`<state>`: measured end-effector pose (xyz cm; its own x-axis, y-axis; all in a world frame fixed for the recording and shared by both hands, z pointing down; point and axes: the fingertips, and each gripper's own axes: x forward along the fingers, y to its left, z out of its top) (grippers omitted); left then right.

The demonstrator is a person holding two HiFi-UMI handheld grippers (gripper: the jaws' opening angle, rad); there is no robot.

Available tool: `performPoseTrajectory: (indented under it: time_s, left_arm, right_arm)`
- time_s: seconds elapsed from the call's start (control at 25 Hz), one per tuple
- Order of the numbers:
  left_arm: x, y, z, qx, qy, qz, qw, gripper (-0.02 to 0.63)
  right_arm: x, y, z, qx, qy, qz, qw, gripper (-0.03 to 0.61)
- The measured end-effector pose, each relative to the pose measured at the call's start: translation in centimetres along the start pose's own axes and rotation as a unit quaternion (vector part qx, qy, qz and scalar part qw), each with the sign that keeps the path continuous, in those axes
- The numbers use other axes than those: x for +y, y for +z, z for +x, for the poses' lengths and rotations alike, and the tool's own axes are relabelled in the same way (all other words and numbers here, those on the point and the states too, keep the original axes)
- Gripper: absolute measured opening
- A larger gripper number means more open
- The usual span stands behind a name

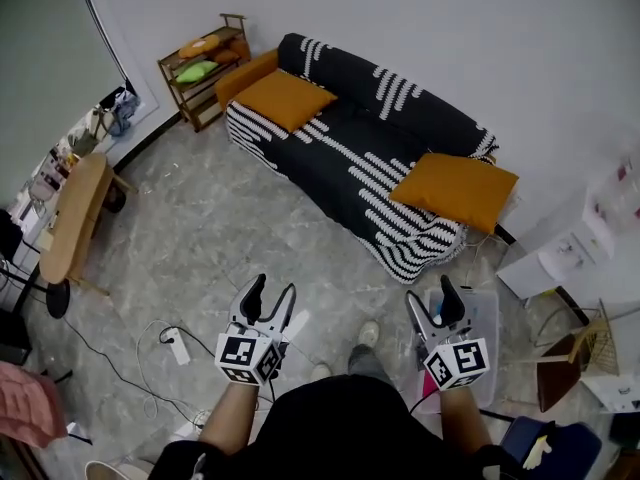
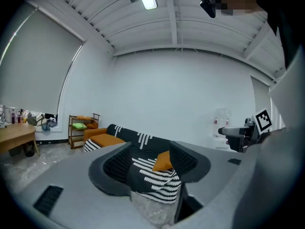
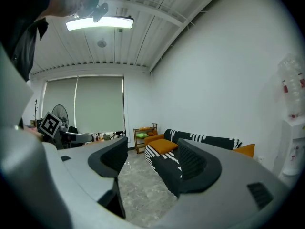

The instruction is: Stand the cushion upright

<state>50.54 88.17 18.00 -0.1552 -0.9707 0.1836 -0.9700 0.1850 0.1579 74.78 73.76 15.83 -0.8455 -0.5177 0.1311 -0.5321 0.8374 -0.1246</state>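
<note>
Two orange cushions lie flat on a black-and-white striped sofa: one at its far left end, one at its right end, tipping over the edge. My left gripper and right gripper are held over the floor in front of the person, well short of the sofa. Both stand open with nothing between the jaws. In the left gripper view the right-end cushion shows between the open jaws. The right gripper view shows the left-end cushion and a corner of the other cushion.
A wooden shelf stands left of the sofa. A wooden table is at the far left. A power strip with cables lies on the floor. A clear plastic bin and white furniture stand at the right.
</note>
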Motion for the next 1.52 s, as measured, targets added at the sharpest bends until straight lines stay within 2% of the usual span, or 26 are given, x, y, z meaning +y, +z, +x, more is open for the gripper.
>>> performPoseTrajectory:
  time_s: [0.16,0.48,0.6,0.68,0.8,1.08,1.32,1.52]
  left_arm:
    - [0.7,0.6,4.2,0.005,0.009,0.014,0.9998,0.261]
    - [2.5,4.3,14.0,-0.008,0.064,0.031,0.9974,0.261]
    - [2.8,5.9,17.3,-0.016,0.081,0.029,0.9962,0.26]
    - [2.7,6.6,19.6,-0.018,0.087,0.027,0.9957,0.259]
    - [1.7,7.4,23.0,-0.017,0.081,0.033,0.996,0.26]
    - [-0.2,7.8,29.7,-0.002,0.04,0.033,0.9986,0.285]
    - [-2.2,6.1,36.4,0.027,-0.038,0.034,0.9983,0.293]
    - [-4.2,4.7,43.8,0.056,-0.128,0.028,0.9898,0.305]
  right_arm:
    - [-2.7,0.0,4.9,0.003,0.013,0.007,1.0,0.339]
    - [-8.1,1.6,17.9,0.01,0.102,0.01,0.995,0.339]
    - [-9.7,3.0,21.1,0.004,0.134,0.009,0.991,0.336]
    - [-11.5,3.6,22.6,0.001,0.139,0.008,0.99,0.336]
    - [-15.0,4.2,23.7,-0.005,0.122,0.008,0.993,0.334]
    - [-22.4,4.3,23.6,-0.004,0.04,0.032,0.999,0.331]
    - [-26.8,3.5,22.5,0.004,-0.034,0.044,0.998,0.331]
    - [-31.4,2.5,23.1,0.019,-0.107,0.047,0.993,0.331]
